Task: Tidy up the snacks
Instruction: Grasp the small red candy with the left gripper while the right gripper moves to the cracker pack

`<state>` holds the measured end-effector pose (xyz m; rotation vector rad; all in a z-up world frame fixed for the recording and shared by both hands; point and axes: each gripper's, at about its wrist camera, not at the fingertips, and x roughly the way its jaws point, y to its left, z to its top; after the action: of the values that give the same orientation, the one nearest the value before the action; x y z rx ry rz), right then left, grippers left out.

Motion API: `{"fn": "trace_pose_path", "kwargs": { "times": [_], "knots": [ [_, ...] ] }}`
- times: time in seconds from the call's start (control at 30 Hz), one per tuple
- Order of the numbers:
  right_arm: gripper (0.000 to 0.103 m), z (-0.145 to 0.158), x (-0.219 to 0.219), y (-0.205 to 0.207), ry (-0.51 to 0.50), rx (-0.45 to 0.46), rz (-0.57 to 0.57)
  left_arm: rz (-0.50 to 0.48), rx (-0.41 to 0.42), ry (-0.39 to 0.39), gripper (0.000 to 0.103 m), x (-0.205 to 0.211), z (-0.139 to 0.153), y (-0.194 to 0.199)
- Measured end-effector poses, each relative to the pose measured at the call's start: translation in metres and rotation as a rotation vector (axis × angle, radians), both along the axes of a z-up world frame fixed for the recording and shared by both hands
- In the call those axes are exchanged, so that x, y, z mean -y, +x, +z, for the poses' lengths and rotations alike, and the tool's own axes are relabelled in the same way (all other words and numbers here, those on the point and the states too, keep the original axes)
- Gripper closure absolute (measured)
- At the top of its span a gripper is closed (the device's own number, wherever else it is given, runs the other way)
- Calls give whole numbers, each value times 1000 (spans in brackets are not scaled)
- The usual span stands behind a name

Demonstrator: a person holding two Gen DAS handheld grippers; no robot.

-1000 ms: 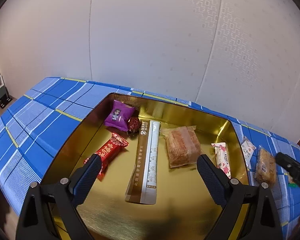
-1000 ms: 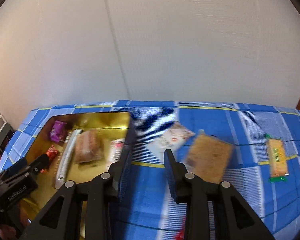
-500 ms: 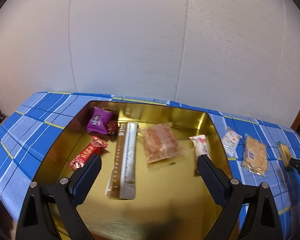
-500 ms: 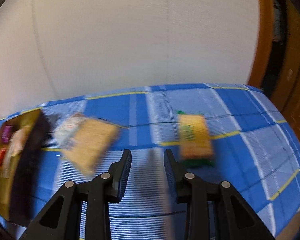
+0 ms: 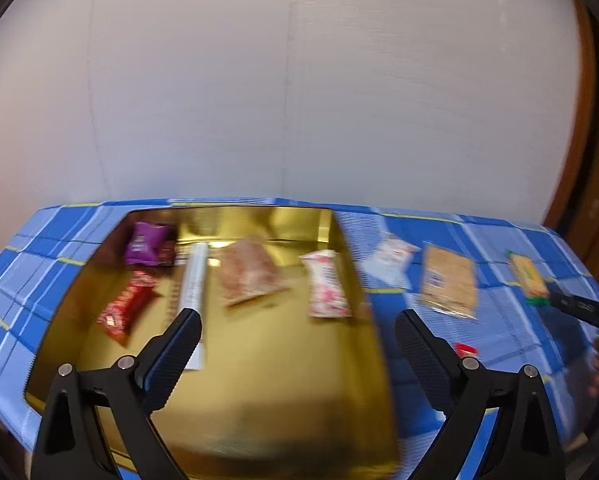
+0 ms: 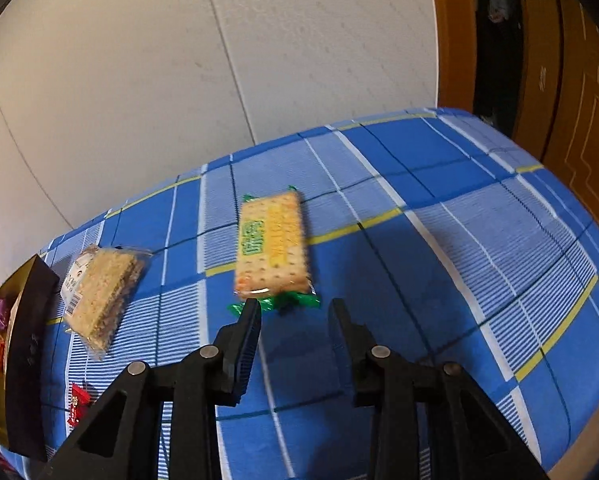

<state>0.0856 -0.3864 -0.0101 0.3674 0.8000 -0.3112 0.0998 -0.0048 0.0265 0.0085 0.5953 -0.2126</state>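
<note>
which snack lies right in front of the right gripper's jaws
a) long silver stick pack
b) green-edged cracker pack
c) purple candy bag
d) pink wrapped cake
b: in the right wrist view the green-edged cracker pack lies flat on the blue checked cloth, just ahead of the right gripper, whose jaws hold nothing.

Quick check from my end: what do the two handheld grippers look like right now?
Both are matte black plastic. The left gripper and right gripper each have angular open-frame linkages joined by round silver pivot pins, and flat fingers faced with dark, finely ribbed pads. No cables or sleeves show.

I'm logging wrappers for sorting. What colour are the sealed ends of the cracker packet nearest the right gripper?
Green, on the cracker packet; clearest in the right wrist view.
</note>
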Motion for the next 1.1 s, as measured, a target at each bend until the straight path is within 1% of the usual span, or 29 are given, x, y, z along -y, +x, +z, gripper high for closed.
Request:
{"fn": "trace_pose_path", "kwargs": {
  "times": [0.17,0.27,0.33,0.47,0.63,0.73,0.83,1.03,1.1],
  "knots": [
    [68,2,4,-8,15,11,3,-109,-15,6,2,41,7,-17],
    [68,1,8,-10,41,14,0,-166,-24,18,2,68,8,-22],
    [68,0,10,-10,55,16,-5,-205,-34,39,2,88,6,-26],
    [68,0,16,-13,81,28,-17,-256,-73,66,2,113,-3,-31],
    [67,2,25,-20,95,34,-47,-252,-122,94,2,126,-17,-31],
    [66,5,31,-25,112,53,-56,-245,-143,78,2,124,-20,-31],
    [65,7,32,-27,119,66,-44,-233,-152,87,2,129,-21,-26],
    [65,7,28,-22,116,54,-12,-229,-175,108,3,147,-29,-14],
    [65,9,26,-23,111,60,-4,-228,-185,117,5,153,-35,-10]
  ]
}}
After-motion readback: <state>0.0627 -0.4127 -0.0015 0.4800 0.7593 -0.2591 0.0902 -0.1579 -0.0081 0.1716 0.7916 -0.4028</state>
